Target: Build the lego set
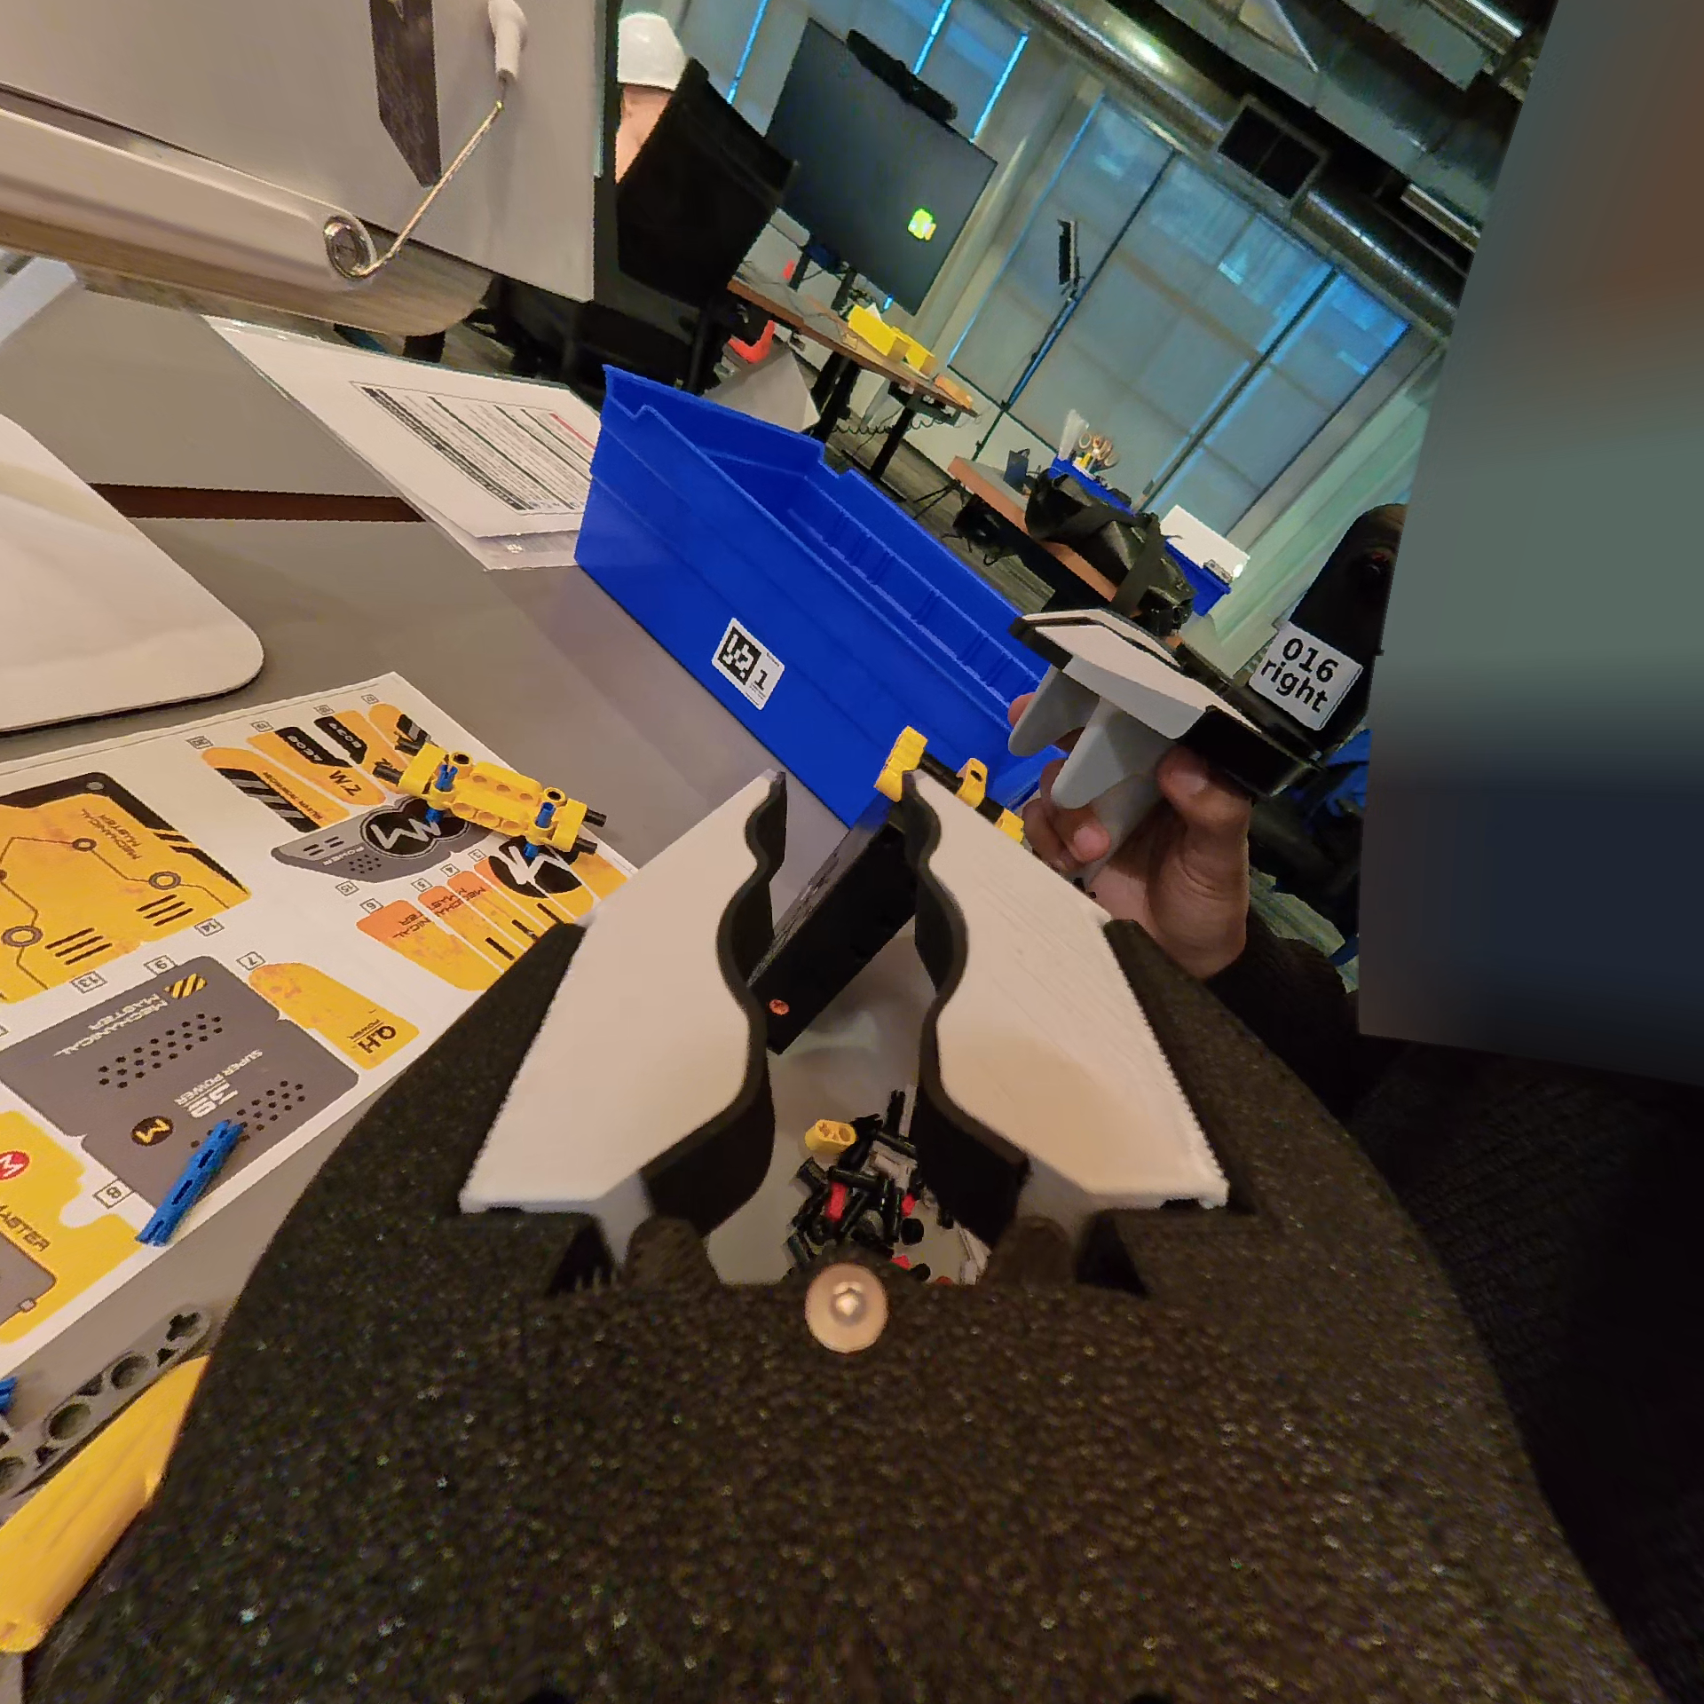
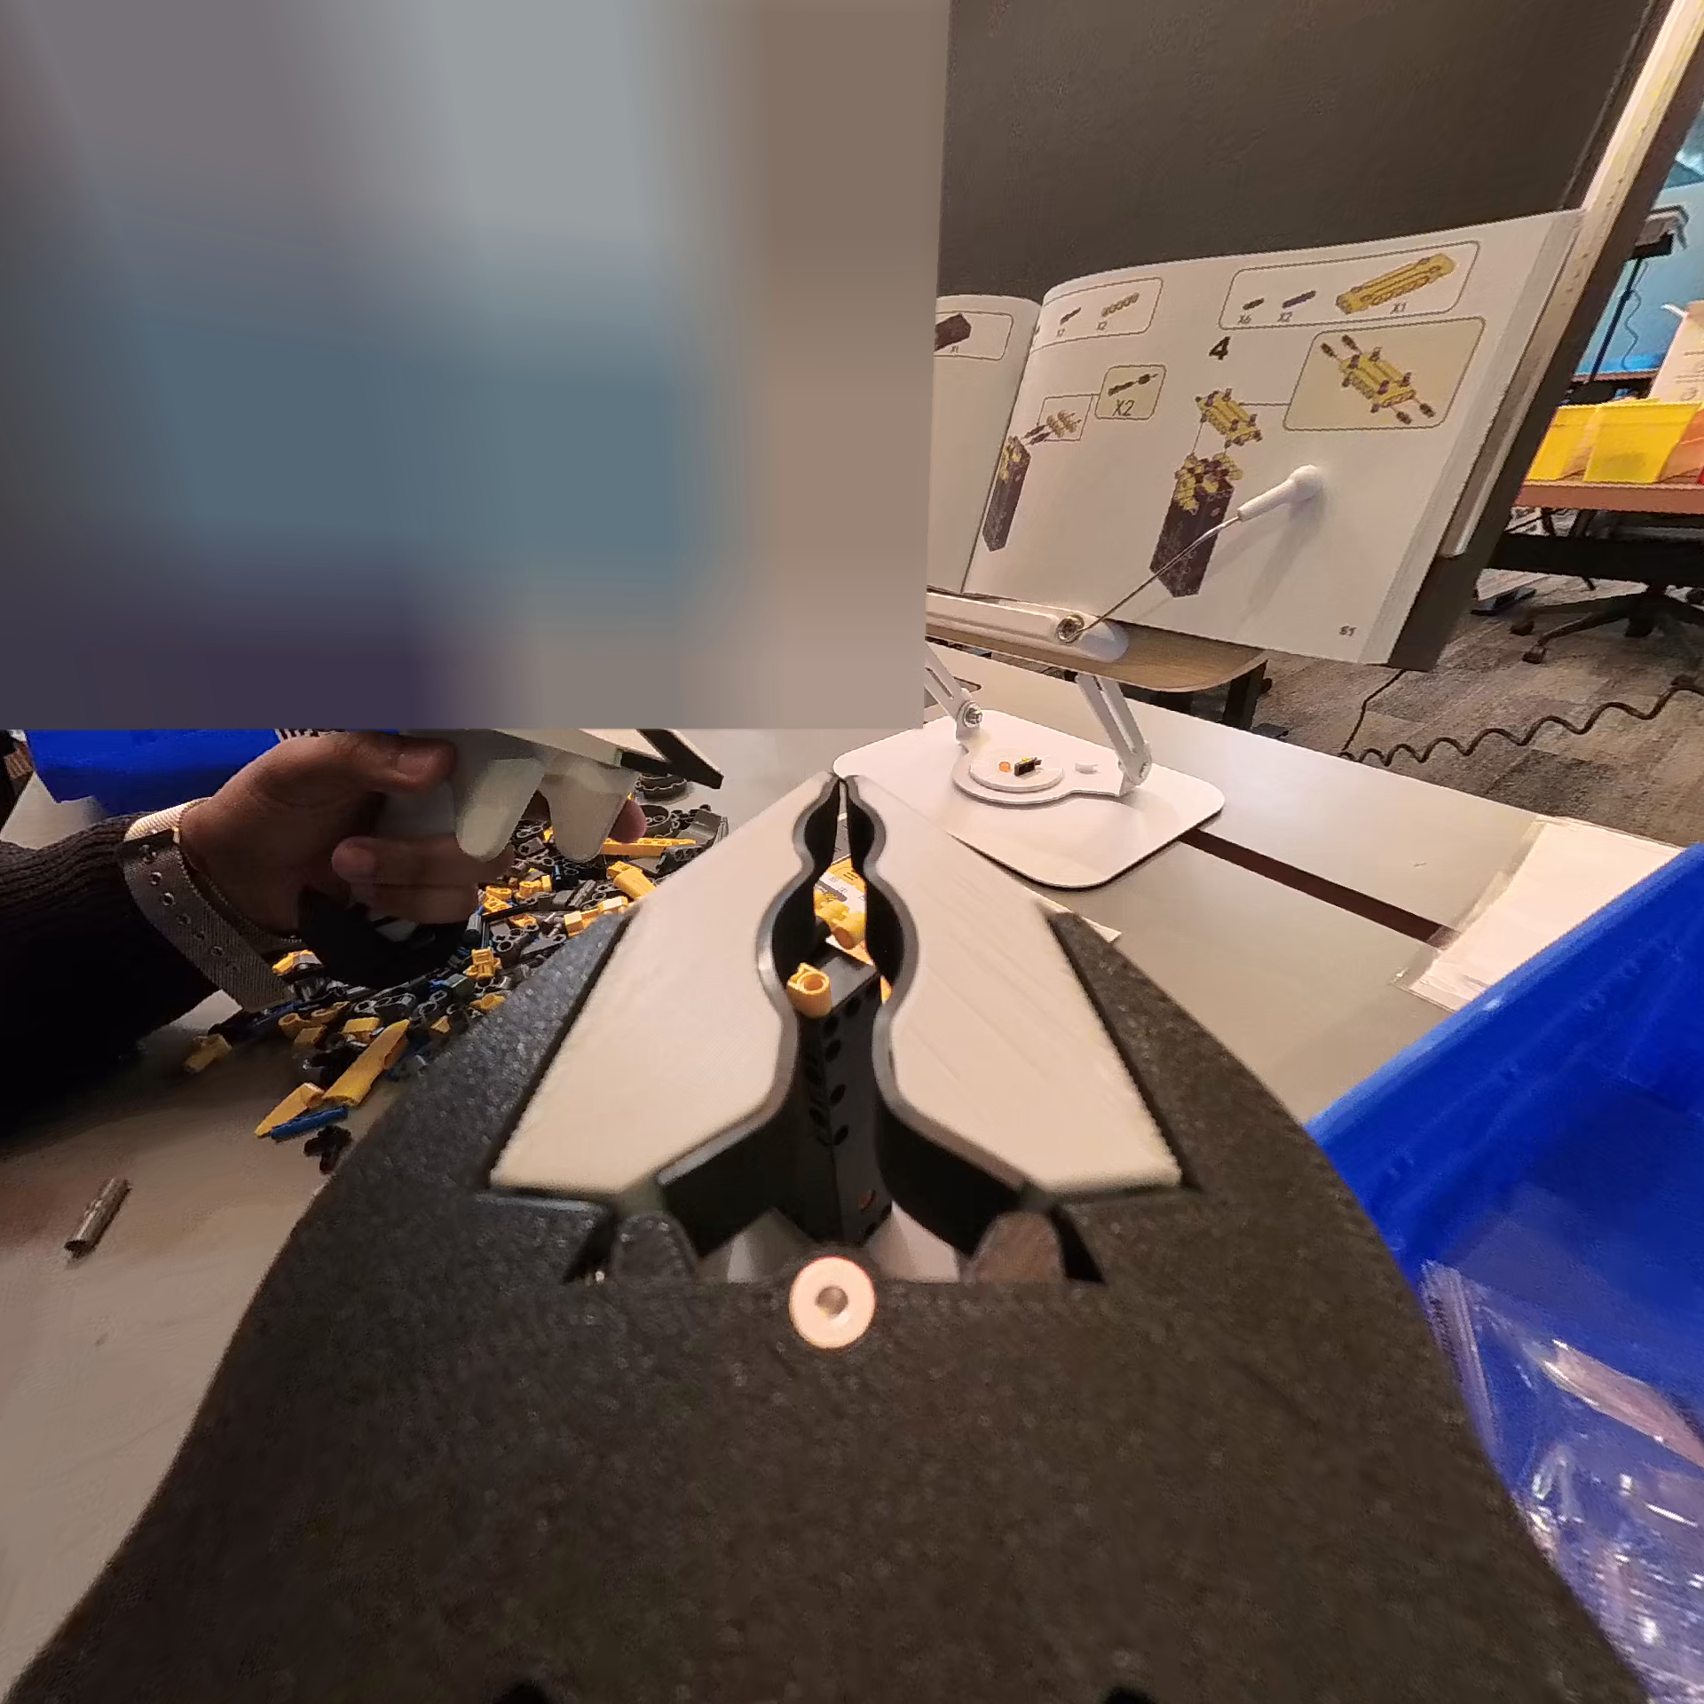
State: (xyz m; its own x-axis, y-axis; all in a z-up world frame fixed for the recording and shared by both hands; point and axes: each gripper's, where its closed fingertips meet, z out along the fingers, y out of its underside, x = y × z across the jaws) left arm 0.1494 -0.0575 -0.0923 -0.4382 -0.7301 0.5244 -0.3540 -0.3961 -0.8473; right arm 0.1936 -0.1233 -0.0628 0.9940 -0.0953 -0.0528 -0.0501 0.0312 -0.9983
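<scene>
Tall glass window wall (image 1: 1199, 304) behind, bluish daylight. Dark flat monitor on stand (image 1: 876, 166) before it. Wooden-topped desks (image 1: 857, 350) with clutter farther off. Dark grey partition wall (image 2: 1245, 120). Grey patterned carpet floor (image 2: 1521, 664), coiled black cable (image 2: 1512, 728), black rolling chair base (image 2: 1623, 609).

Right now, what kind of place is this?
Probably a shared office or lab workspace: a grey desk with loose building-toy parts, a propped instruction booklet, a blue bin, and more desks beyond.
</scene>
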